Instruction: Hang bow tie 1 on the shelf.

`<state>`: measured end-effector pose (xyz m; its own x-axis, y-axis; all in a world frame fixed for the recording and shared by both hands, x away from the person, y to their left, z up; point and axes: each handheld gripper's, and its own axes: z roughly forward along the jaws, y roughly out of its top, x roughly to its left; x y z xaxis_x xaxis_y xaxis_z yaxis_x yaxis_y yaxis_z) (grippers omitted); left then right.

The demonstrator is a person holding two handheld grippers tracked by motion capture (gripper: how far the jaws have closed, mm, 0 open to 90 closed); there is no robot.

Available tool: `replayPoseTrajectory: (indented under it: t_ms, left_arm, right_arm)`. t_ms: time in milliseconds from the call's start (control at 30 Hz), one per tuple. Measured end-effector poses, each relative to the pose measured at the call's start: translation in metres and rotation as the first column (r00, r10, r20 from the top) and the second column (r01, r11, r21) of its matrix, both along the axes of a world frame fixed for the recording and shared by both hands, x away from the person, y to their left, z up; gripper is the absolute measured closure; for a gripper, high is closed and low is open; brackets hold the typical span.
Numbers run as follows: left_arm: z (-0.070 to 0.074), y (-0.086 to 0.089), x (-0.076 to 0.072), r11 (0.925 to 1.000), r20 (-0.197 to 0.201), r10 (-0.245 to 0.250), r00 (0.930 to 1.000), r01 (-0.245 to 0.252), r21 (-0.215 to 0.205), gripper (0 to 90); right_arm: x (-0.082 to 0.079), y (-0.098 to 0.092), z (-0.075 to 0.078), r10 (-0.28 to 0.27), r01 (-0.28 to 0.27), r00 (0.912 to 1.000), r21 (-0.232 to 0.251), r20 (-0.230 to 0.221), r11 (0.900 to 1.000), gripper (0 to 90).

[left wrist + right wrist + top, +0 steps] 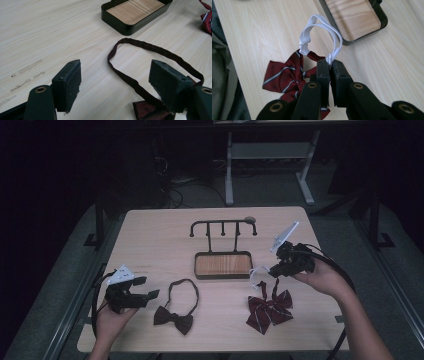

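A striped red bow tie [269,309] [284,77] lies at the table's front right, its white elastic loop [256,274] [319,32] lifted off the wood. My right gripper [272,269] [330,65] is shut on that white loop, just right of the tray. A dark bow tie [173,318] with a dark strap loop [183,292] [150,51] lies front centre. My left gripper [152,296] [115,85] stands open at the front left, its jaws to either side of the strap's near part without touching it.
A black stand with a wood-bottomed tray [223,265] [135,12] [354,17] and a hook rail [223,226] stands mid-table. Bare tabletop [150,240] spreads at the back left. Table edges and floor lie beyond.
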<state>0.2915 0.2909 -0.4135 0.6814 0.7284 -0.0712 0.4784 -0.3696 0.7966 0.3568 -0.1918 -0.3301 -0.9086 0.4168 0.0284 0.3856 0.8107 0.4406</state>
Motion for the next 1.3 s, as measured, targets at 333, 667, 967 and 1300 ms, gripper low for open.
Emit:
replayPoseTrajectory:
  t_ms: [333, 667, 967, 1300]
  left_arm:
    - [0.000, 0.000, 0.000, 1.0000, 0.002, -0.001, 1.0000, 0.001, 0.000, 25.7]
    - [0.000, 0.000, 0.000, 1.0000, 0.002, 0.002, 1.0000, -0.002, -0.006, 25.5]
    - [0.000, 0.000, 0.000, 0.9999, 0.003, 0.006, 1.0000, -0.006, -0.009, 25.5]
    - [0.001, 0.001, -0.001, 1.0000, 0.010, 0.005, 0.9999, -0.005, -0.007, 25.5]
  right_arm:
    - [0.002, 0.004, 0.020, 0.024, -0.024, 0.9996, -0.003, 0.011, 1.000, 84.7]
    - [0.006, 0.002, 0.032, 0.039, -0.039, 0.9992, 0.021, 0.009, 0.999, 84.5]
    - [0.012, 0.003, 0.045, 0.043, -0.043, 0.9990, 0.038, 0.015, 0.998, 84.4]
    - [0.019, 0.010, 0.059, 0.048, -0.048, 0.9985, 0.031, 0.029, 0.998, 84.4]
